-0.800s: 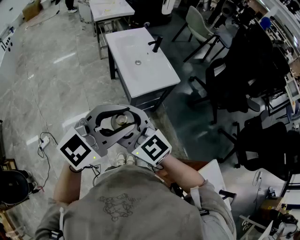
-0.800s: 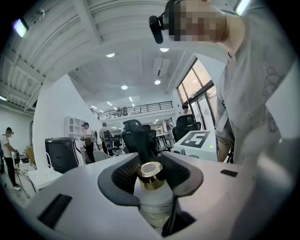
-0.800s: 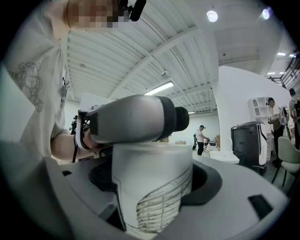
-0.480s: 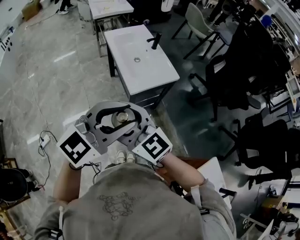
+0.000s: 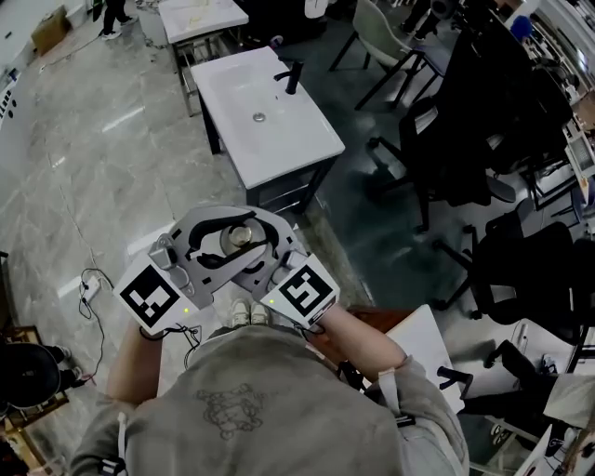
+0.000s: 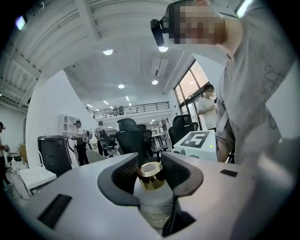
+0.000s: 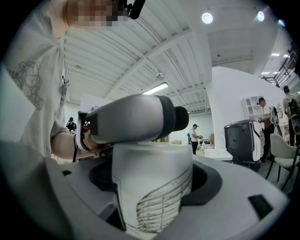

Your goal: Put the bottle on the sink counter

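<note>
A white bottle with a gold cap [image 5: 240,236] is held upright between both grippers, close to the person's chest. My left gripper [image 5: 218,244] is shut on the neck just under the cap [image 6: 151,172]. My right gripper [image 5: 262,253] is shut on the wide white body with its line drawing [image 7: 157,192], and the pads press on both of its sides. The white sink counter [image 5: 232,88], with a black faucet [image 5: 292,74], stands some way ahead on the floor. The bottle's base is hidden.
Black office chairs [image 5: 465,139] crowd the right side beyond the sink. A white table [image 5: 200,17] stands behind the sink. A power strip and cable [image 5: 88,288] lie on the marble floor at the left. People stand in the background of both gripper views.
The sink counter has drifted slightly up and left in the head view. Both grippers hold the bottle as before, in the same spot in front of the person.
</note>
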`<state>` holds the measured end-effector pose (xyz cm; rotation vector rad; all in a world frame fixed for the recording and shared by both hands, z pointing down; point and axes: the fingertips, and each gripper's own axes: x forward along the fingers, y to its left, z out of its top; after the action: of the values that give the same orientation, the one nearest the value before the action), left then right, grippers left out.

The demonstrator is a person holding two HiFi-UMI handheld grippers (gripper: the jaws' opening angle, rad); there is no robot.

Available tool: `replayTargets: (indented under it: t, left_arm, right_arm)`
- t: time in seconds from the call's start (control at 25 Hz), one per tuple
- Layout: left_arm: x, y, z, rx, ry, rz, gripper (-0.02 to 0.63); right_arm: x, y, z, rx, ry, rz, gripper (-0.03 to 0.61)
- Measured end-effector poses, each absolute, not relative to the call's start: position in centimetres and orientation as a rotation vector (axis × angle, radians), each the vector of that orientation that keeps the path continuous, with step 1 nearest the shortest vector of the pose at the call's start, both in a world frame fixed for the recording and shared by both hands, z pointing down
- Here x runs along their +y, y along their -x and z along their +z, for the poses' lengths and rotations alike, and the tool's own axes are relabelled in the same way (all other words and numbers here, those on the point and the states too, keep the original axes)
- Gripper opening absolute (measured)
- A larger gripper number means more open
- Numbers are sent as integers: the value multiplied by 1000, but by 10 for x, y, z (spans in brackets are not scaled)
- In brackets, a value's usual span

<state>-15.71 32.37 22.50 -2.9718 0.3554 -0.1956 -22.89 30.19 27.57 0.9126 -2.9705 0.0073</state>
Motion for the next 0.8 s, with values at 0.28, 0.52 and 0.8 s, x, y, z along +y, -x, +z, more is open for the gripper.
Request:
replayTargets:
  t: [0.28, 0.52, 0.8]
  left_arm:
    - [321, 130, 230, 331, 2955, -219, 153]
    - [313, 109, 231, 291, 2935, -216, 153]
    - [286, 86, 233, 244, 2934, -192, 152]
  right_arm:
    - [297, 202, 278, -2983, -944, -10, 317]
    - [287, 181, 279, -2968, -980, -43, 316]
    - [256, 157, 282, -2950, -1032, -54, 316]
